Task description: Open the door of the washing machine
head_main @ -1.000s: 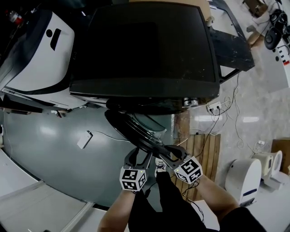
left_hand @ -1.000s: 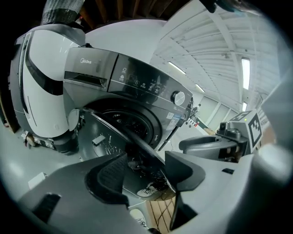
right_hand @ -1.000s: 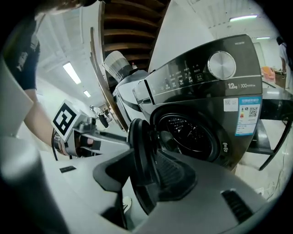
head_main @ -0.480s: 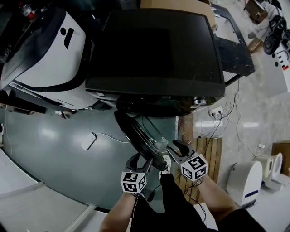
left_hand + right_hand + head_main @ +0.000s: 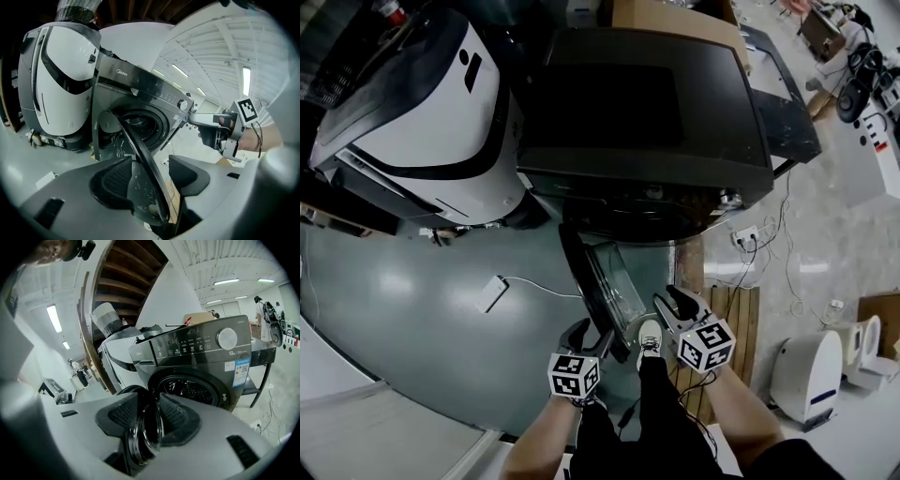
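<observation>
The dark front-loading washing machine [image 5: 647,103] stands ahead with its round door [image 5: 600,281] swung out towards me, edge-on. The drum opening [image 5: 192,390] is uncovered. My right gripper [image 5: 673,302] is at the door's free edge. In the right gripper view both pads [image 5: 176,420] flank the rim and glass [image 5: 144,437] closely, shut on it. My left gripper [image 5: 589,336] sits on the door's other side, low down. In the left gripper view the door rim [image 5: 140,154] runs between its jaws, with a gap to the right finger [image 5: 190,176], so this gripper [image 5: 152,178] is open.
A white and black machine [image 5: 422,103] stands close to the washer's left. A white power strip [image 5: 495,292] with a cable lies on the grey floor. A wooden pallet [image 5: 736,309], a wall socket strip [image 5: 748,232] and a white appliance [image 5: 802,370] are on the right. My shoe [image 5: 649,337] is beneath the door.
The door has swung wider open, from a shallow diagonal to nearly edge-on. Both grippers went along with its free edge. The head view has shifted, showing more of the white machine.
</observation>
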### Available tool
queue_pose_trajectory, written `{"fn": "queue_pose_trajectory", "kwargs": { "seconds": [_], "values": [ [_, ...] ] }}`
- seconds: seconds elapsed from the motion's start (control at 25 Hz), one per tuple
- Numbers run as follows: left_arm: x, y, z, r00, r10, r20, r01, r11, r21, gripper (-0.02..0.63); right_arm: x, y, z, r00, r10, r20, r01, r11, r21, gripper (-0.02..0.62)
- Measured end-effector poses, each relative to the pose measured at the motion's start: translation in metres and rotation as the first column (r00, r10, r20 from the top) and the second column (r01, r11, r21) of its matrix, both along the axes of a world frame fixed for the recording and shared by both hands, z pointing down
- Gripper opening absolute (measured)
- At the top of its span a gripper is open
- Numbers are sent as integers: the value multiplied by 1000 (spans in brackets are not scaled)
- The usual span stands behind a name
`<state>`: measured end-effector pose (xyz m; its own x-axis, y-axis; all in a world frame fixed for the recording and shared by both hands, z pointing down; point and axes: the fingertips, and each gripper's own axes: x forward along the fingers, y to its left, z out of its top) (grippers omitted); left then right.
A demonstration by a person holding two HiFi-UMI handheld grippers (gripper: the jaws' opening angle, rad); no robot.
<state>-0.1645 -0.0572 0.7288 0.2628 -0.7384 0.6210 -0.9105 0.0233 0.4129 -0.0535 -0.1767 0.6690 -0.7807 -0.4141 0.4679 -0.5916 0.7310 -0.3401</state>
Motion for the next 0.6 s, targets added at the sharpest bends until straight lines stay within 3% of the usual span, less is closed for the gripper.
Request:
{"fn": "queue_pose_trajectory", "kwargs": {
  "seconds": [0.28, 0.6],
  "values": [
    [-28, 45, 0, 1000, 27, 12, -27, 999, -19, 258, -32, 44, -11, 1000, 4, 10, -5, 1000, 7, 160],
    [-78, 81, 6, 999, 1, 47, 1, 999, -45, 258, -73, 77, -13, 1000, -14, 17, 14, 1000, 1, 160]
  ]
}}
